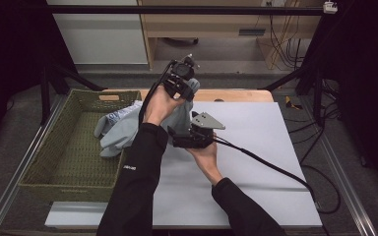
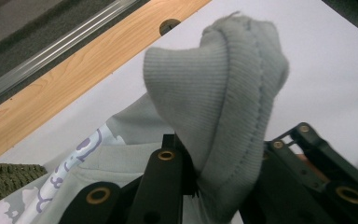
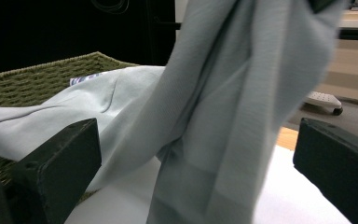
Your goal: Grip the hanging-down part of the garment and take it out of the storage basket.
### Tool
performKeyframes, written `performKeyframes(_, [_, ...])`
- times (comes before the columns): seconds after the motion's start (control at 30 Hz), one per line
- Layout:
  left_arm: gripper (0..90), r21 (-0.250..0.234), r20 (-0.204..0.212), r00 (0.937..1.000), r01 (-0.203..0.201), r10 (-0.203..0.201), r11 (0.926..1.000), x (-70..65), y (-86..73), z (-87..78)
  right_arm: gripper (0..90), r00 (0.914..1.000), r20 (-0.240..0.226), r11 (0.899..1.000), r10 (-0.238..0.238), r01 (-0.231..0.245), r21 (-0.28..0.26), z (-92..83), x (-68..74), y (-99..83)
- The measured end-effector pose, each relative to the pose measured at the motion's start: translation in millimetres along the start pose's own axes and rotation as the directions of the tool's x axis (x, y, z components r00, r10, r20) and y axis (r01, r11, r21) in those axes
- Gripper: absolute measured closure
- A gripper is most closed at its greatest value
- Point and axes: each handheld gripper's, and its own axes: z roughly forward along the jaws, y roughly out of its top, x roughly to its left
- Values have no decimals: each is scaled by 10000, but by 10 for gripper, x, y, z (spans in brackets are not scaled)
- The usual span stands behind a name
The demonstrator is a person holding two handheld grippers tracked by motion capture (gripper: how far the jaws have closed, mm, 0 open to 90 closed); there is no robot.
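Partly hidden by an arm, the garment hangs from the clamped left claw; the right claw gapes.

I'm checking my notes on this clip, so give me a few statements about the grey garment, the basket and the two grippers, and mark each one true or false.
1. The left gripper is clamped on a ribbed part of the grey garment. True.
2. The right gripper is shut on the garment. False: its jaws stand wide apart, with the cloth hanging between them and neither pad pressing on it.
3. The green woven basket sits at the left of the table. True.
4. The garment lies wholly inside the basket. False: it is lifted, draping from the basket's edge up to the left gripper.
5. The white table surface is covered with folded clothes. False: the part right of the grippers is bare.
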Motion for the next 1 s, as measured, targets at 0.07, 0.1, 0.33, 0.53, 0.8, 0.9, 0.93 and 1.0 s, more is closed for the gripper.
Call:
performKeyframes(0.07, [812, 16, -10, 10000, 7, -7, 10000, 7, -1, -3, 26, 10000, 32, 9998, -38, 38, 181, 42, -13, -2])
performKeyframes(0.1, [812, 16, -10, 10000, 7, -7, 10000, 7, -1, -3, 32, 9999, 25, 9999, -122, 122, 86, 72, -22, -9])
performKeyframes(0.33, [812, 35, -68, 10000, -20, 20, 10000, 3, -6, -19, 120, 9996, -22, 9994, 264, -263, 209, 210, -3, -57])
performKeyframes(0.53, [812, 88, -82, 10000, -36, 36, 10000, 1, -14, -23, 405, 9991, -416, 9997, -80, 89, 206, 249, -41, -85])
performKeyframes(0.8, [812, 166, -156, 9999, -16, 18, 9999, 23, -40, -36, 801, 9970, -723, 9958, 278, -213, 890, 182, -16, -42])
performKeyframes(0.9, [812, 57, -93, 10000, 7, -7, 10000, 27, -48, -58, 816, 9964, -764, 9935, 377, -292, 1098, 146, -26, -13])
performKeyframes(0.93, [812, 22, -85, 10000, 22, -22, 10000, 27, -52, -69, 820, 9971, -681, 9941, -325, 393, 1008, 136, -71, -11])
performKeyframes(1.0, [812, -25, -78, 10000, 10, -10, 10000, 33, -61, -88, 823, 9969, -724, 9941, -324, 397, 1014, 99, -63, 9])
